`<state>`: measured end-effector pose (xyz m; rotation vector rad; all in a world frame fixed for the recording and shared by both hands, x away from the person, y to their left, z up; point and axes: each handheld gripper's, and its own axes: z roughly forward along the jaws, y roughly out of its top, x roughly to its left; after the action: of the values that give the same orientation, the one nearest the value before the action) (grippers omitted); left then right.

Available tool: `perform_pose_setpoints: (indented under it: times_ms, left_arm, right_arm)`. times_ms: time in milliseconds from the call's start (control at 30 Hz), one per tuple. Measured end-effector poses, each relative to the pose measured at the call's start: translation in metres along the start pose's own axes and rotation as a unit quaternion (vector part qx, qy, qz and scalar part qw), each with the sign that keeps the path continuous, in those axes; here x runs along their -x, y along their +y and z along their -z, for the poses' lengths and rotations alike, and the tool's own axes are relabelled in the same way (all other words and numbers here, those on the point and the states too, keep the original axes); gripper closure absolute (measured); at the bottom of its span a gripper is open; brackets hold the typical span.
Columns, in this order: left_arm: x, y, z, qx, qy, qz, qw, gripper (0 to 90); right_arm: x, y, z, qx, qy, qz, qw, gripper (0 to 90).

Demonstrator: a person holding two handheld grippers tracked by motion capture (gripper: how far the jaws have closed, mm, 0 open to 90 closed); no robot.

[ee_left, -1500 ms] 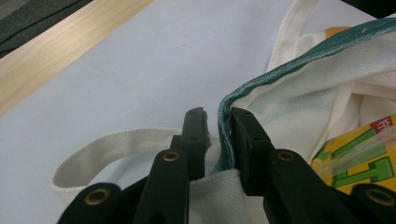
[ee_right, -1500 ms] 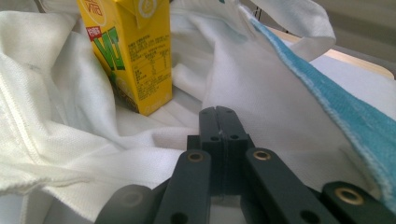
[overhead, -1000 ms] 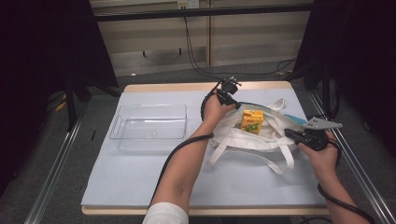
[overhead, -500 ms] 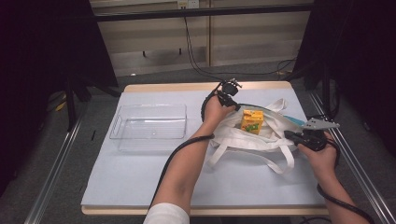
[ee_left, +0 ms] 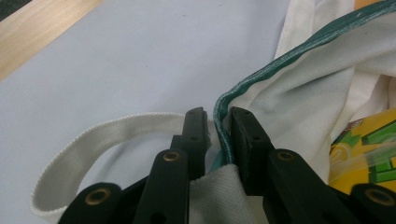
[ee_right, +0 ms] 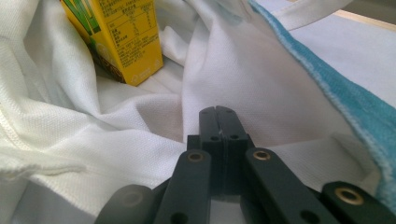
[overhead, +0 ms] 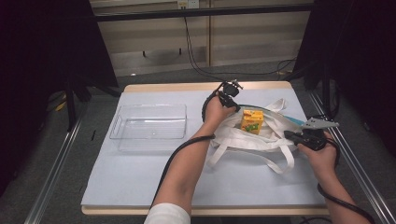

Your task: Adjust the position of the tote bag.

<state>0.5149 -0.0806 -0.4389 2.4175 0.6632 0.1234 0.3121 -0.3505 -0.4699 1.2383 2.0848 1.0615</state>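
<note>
A white cloth bag [overhead: 252, 137] is lying at the bench's [overhead: 140, 177] 3 o'clock side, a yellow carton [overhead: 251, 121] standing in it. The left tool [ee_left: 218, 122] is pinching its green-edged rim; the right tool [ee_right: 218, 114], pressed together, is gripping its white cloth

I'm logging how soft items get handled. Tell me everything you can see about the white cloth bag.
The white cloth bag lies crumpled on the blue-grey table cover, at its right side. It looks like woven cotton, with a blue-green trimmed rim and flat white straps sprawled towards the person. A yellow carton stands in its open mouth. The left gripper pinches the trimmed rim; the right gripper is clamped on cloth at the opposite side.
</note>
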Motion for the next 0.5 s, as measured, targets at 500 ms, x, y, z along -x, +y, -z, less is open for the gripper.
perform_pose_setpoints:
  times_ms: [500]
  left_arm:
    - [0.0017, -0.0004, 0.0007, -0.005, 0.001, 0.006, 1.0000, 76.2]
  right_arm:
    - [-0.0003, -0.0006, -0.0015, -0.006, -0.003, -0.007, 1.0000, 90.0]
